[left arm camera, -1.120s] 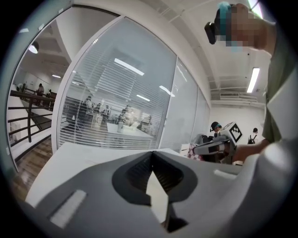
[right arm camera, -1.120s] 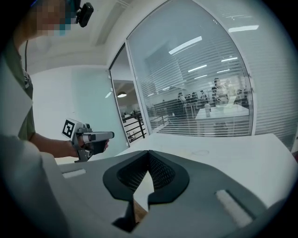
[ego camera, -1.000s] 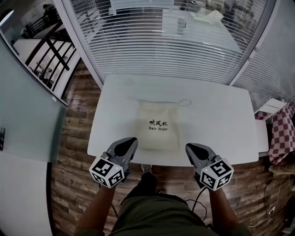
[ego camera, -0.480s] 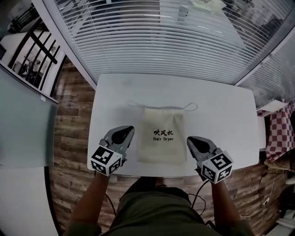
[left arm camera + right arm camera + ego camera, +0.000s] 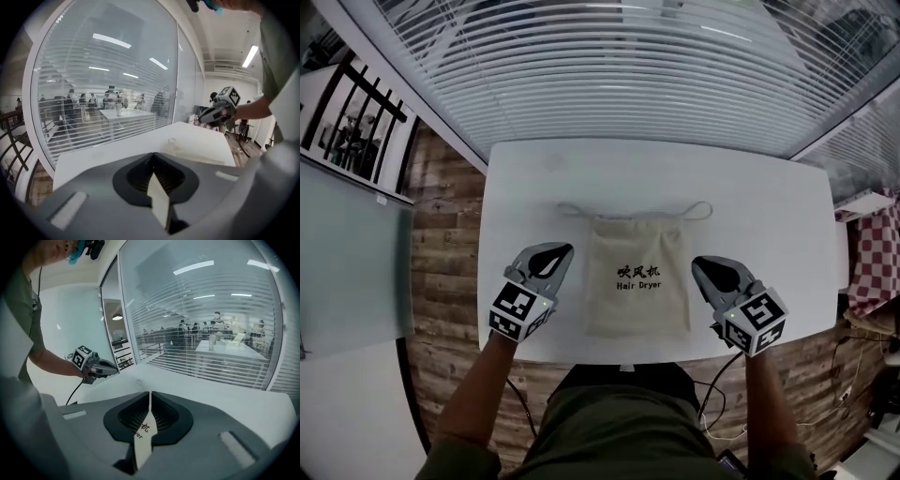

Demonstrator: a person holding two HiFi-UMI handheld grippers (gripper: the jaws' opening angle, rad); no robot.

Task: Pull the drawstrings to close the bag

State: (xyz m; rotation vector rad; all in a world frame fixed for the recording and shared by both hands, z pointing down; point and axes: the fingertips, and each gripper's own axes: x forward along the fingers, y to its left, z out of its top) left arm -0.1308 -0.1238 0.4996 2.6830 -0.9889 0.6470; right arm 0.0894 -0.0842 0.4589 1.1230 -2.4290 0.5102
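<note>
A beige drawstring bag [image 5: 637,281] printed "Hair Dryer" lies flat on the white table [image 5: 750,197], its gathered mouth pointing away from me. The drawstring [image 5: 698,210] loops out at both upper corners. My left gripper [image 5: 555,253] hovers just left of the bag, jaws shut and empty, clear of the cloth. On the bag's other side my right gripper [image 5: 706,265] is likewise shut with nothing in it. In the left gripper view the closed jaws [image 5: 152,154] point across the table toward the right gripper [image 5: 211,115]. The right gripper view shows its closed jaws [image 5: 150,393] and the left gripper [image 5: 101,367] beyond.
A glass wall with white blinds [image 5: 628,75] runs along the table's far edge. Wooden floor [image 5: 441,244] surrounds the table. A red checked cloth [image 5: 872,262] hangs at the far right. A cable [image 5: 712,394] trails under the right forearm.
Both grippers have come forward from the table's near edge to flank the bag's lower half. The bag and its strings lie as before. Both stay shut.
</note>
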